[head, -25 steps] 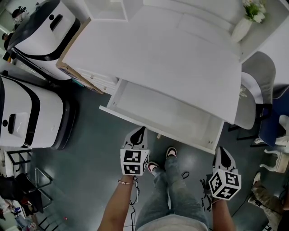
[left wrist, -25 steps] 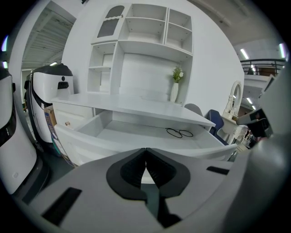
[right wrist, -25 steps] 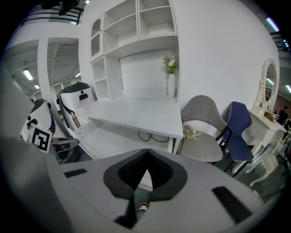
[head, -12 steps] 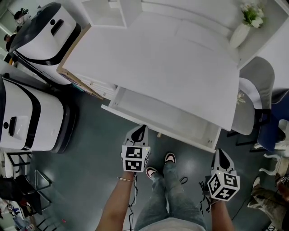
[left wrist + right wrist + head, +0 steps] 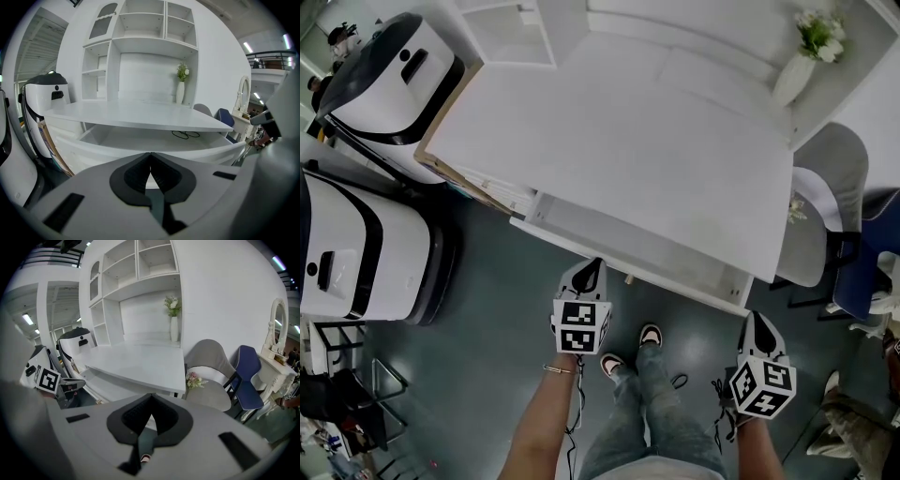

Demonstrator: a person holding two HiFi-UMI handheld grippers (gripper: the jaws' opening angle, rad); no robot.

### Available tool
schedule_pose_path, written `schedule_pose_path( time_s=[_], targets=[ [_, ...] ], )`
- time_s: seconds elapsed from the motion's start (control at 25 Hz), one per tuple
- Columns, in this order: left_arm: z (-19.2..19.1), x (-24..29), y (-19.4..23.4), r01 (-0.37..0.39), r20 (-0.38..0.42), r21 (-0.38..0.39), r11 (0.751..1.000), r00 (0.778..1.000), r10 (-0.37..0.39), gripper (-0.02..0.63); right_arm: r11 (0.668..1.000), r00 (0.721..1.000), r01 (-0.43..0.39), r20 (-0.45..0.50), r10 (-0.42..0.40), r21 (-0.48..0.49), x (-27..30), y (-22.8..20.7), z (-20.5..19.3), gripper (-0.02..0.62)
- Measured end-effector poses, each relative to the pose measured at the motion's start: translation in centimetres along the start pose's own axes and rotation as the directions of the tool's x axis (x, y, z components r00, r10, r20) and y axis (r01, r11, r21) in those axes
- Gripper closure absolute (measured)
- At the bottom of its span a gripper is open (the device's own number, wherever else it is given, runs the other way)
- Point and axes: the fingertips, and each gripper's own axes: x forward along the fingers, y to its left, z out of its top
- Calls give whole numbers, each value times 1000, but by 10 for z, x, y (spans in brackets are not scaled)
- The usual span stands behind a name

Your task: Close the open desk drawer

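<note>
The white desk (image 5: 619, 141) has a wide drawer (image 5: 623, 246) standing partly out, with only a narrow strip of its inside showing. My left gripper (image 5: 593, 264) is shut, and its tips sit at the drawer front (image 5: 553, 242) left of the middle. My right gripper (image 5: 754, 317) is shut too, close to the drawer's right corner. In the left gripper view the shut left gripper (image 5: 150, 154) faces the drawer front (image 5: 89, 151), and a black looped cable (image 5: 185, 135) lies inside the drawer. In the right gripper view the right gripper (image 5: 151, 395) points at the desk's right end (image 5: 154, 380).
Two large white machines (image 5: 356, 248) (image 5: 394, 66) stand left of the desk. A grey chair (image 5: 825, 178) and a blue chair (image 5: 867, 262) are at the right. A vase of flowers (image 5: 797, 70) stands on the desk's back corner. The person's legs and shoes (image 5: 649, 335) are below the drawer.
The drawer has slid further into the desk and less of its inside shows. Both grippers have moved forward with it, toward the desk.
</note>
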Motion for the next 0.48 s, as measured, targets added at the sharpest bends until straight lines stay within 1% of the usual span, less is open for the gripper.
schedule_pose_path(
  time_s=[0.48],
  targets=[
    [18, 24, 2, -22, 27, -39, 999, 999, 23, 588, 1000, 1000, 6, -13, -6, 3, 19, -15, 9, 589]
  ],
)
